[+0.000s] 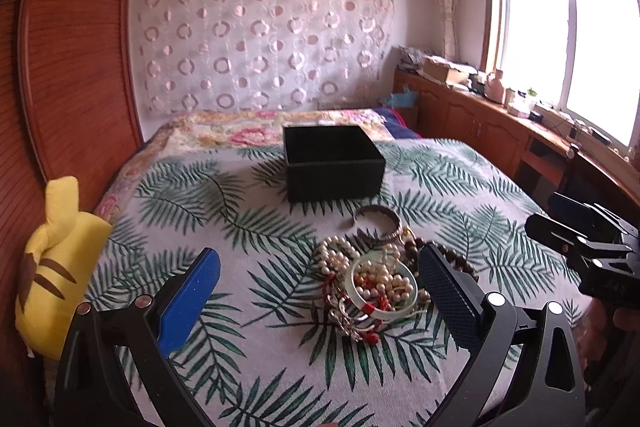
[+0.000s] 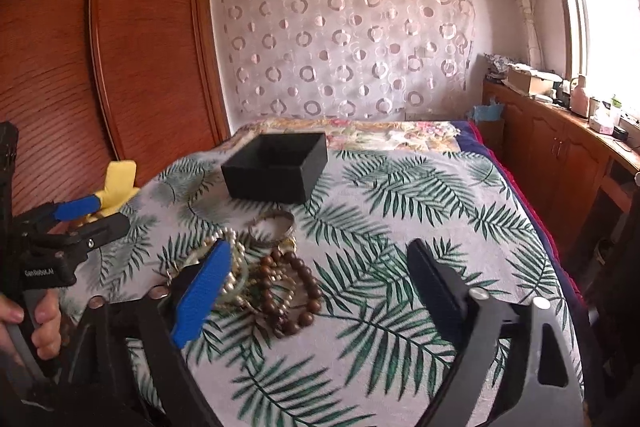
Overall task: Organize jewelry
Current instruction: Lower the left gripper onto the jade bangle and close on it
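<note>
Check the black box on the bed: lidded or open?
Open. The black box has no lid, and its dark inside walls show from above in both views. Whether anything lies inside cannot be told.

**Jewelry heap between my left tool's fingers**

My left tool (image 1: 320,291) hangs wide open over the bed (image 1: 240,227), its blue pads either side of the jewelry pile (image 1: 376,283), touching none of it. Beyond the pile a metal bangle (image 1: 378,225), then the open black box (image 1: 332,163). My right tool (image 1: 560,223) shows at right.

"genrobot.ai" in white on the left claw (image 2: 94,217) body.
</note>
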Demonstrator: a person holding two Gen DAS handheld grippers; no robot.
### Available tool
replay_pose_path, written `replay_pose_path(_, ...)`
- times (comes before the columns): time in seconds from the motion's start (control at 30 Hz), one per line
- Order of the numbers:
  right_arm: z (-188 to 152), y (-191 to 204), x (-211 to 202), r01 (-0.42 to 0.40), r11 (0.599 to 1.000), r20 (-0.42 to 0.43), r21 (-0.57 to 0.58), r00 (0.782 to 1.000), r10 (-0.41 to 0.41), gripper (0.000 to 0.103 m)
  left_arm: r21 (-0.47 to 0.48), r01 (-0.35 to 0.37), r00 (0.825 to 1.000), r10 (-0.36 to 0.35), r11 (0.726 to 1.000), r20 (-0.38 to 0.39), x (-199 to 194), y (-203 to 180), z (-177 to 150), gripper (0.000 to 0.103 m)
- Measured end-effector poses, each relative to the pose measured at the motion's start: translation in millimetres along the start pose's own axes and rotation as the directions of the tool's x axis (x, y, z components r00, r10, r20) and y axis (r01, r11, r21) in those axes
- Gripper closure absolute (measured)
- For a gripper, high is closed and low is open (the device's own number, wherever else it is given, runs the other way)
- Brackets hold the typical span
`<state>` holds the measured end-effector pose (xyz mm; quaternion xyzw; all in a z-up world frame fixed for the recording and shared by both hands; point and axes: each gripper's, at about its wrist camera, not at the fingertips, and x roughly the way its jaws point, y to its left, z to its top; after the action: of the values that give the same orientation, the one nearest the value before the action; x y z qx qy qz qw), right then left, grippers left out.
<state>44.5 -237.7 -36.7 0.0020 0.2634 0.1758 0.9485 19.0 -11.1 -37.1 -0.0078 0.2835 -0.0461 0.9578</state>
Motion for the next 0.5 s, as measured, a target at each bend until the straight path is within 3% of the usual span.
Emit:
replay_pose_path(0.33, -15.5, -11.0, 15.7, -0.043, 0.998, -0.098, -0.036, 0.994, 0.039, 0.027, 0.035, 0.065, 0.993, -0.061, 0.997, -0.101, 28.1, -7.5, -12.9, 0.007)
replay_pose_path(0.5, -23.4, -14.3, 23.9, -0.063, 0.997, -0.149, -0.054, 0.987, 0.054, 0.029, 0.095, 0.129, 0.976, -0.109, 0.987, -0.189, 52.8, -19.0, -15.9, 0.007)
